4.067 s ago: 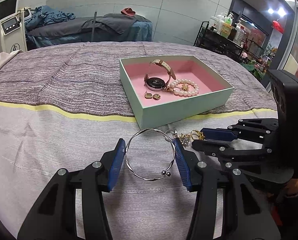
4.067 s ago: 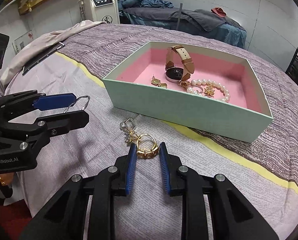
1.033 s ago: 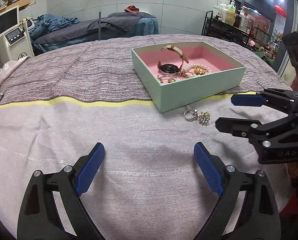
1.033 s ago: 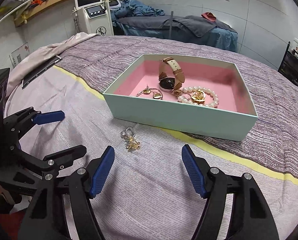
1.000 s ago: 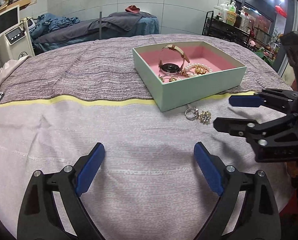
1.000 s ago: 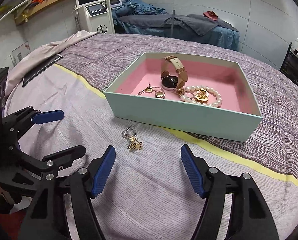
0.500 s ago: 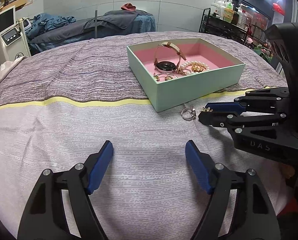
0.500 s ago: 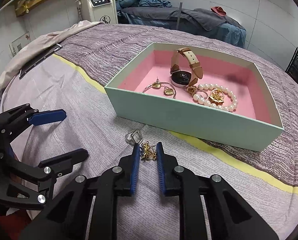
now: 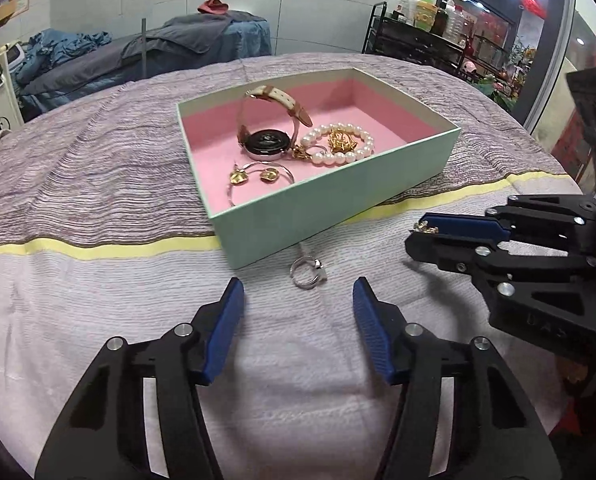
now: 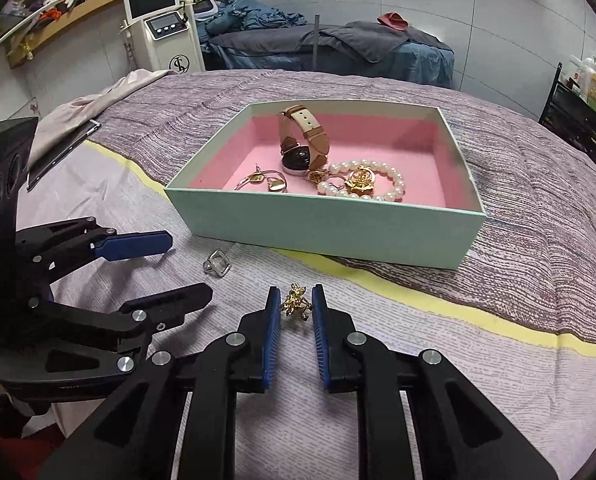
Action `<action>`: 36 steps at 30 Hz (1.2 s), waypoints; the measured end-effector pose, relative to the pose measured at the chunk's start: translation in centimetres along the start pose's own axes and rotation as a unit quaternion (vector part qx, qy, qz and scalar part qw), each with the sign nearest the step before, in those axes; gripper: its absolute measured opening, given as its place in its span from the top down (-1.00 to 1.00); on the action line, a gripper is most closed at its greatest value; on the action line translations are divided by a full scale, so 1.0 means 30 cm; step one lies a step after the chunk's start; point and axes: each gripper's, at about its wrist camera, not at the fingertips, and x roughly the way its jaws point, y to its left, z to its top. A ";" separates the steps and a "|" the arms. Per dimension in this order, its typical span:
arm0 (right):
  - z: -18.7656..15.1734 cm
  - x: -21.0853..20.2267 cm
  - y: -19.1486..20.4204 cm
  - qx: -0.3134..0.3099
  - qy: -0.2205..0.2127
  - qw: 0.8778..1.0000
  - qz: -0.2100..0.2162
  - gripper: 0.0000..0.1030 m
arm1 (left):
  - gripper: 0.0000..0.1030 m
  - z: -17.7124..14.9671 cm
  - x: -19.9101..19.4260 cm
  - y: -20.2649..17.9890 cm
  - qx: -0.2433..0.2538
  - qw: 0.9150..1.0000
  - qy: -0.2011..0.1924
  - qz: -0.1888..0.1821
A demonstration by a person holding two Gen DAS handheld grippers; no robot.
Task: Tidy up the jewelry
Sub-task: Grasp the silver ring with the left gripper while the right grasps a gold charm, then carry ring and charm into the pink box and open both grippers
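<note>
A mint-green box (image 9: 338, 204) with a pink lining holds a watch (image 9: 267, 142), a pearl bracelet (image 9: 340, 144), gold earrings (image 9: 253, 176) and a silver bangle. It also shows in the right wrist view (image 10: 326, 232). A silver ring (image 9: 306, 272) lies on the bedspread in front of the box; it also shows in the right wrist view (image 10: 217, 264). My left gripper (image 9: 298, 300) is open, just short of the ring. My right gripper (image 10: 293, 300) is shut on a small gold ornament (image 10: 295, 302), held a little above the bedspread.
The bedspread (image 9: 97, 184) is purple-striped with a yellow band (image 9: 97, 250). A treatment bed (image 10: 330, 52) and a white machine (image 10: 165, 36) stand behind. A rack with bottles (image 9: 426, 28) stands at the back right. A tablet (image 10: 61, 152) lies at the bed's left.
My right gripper has closed on the gold ornament and lifted it off the bedspread. My left gripper has moved forward toward the silver ring and narrowed its opening.
</note>
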 end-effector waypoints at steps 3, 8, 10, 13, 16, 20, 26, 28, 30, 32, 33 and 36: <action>-0.007 -0.010 -0.015 0.006 -0.002 1.000 -0.001 0.70 | -0.03 0.012 0.024 -0.001 -0.007 1.000 0.004 -0.002; -0.010 -0.017 -0.023 0.010 -0.004 1.000 -0.001 0.70 | 0.17 0.026 0.042 0.001 -0.016 1.000 0.001 -0.001; -0.009 -0.015 -0.023 0.010 -0.004 1.000 -0.001 0.70 | 0.24 0.028 0.044 -0.003 -0.014 1.000 0.001 -0.001; -0.012 -0.013 -0.016 0.009 -0.004 1.000 0.000 0.70 | 0.41 0.029 0.045 -0.007 -0.014 1.000 -0.001 -0.003; -0.012 -0.013 -0.015 0.009 -0.003 1.000 0.001 0.70 | 0.59 0.028 0.046 -0.010 -0.013 1.000 -0.003 -0.005; -0.013 -0.013 -0.016 0.010 -0.004 1.000 0.000 0.70 | 0.59 0.023 0.038 -0.010 -0.013 1.000 -0.007 -0.005; -0.012 -0.020 -0.017 0.012 -0.006 1.000 0.008 0.70 | 0.59 0.009 0.003 -0.018 -0.010 1.000 -0.012 -0.011; -0.007 -0.028 -0.018 0.013 -0.008 1.000 0.016 0.70 | 0.59 0.007 -0.020 -0.019 -0.009 1.000 -0.016 -0.013; 0.001 -0.037 -0.018 0.012 -0.010 1.000 0.022 0.70 | 0.59 0.011 -0.048 -0.022 -0.006 1.000 -0.023 -0.014; 0.007 -0.043 -0.017 0.011 -0.012 1.000 0.025 0.70 | 0.59 0.017 -0.076 -0.024 -0.002 0.999 -0.030 -0.014; 0.013 -0.049 -0.017 0.010 -0.014 0.999 0.028 0.70 | 0.59 0.022 -0.090 -0.023 0.000 0.999 -0.034 -0.014; 0.043 -0.069 -0.017 0.006 -0.022 0.999 0.032 0.70 | 0.59 0.043 -0.114 -0.013 0.008 0.999 -0.041 -0.009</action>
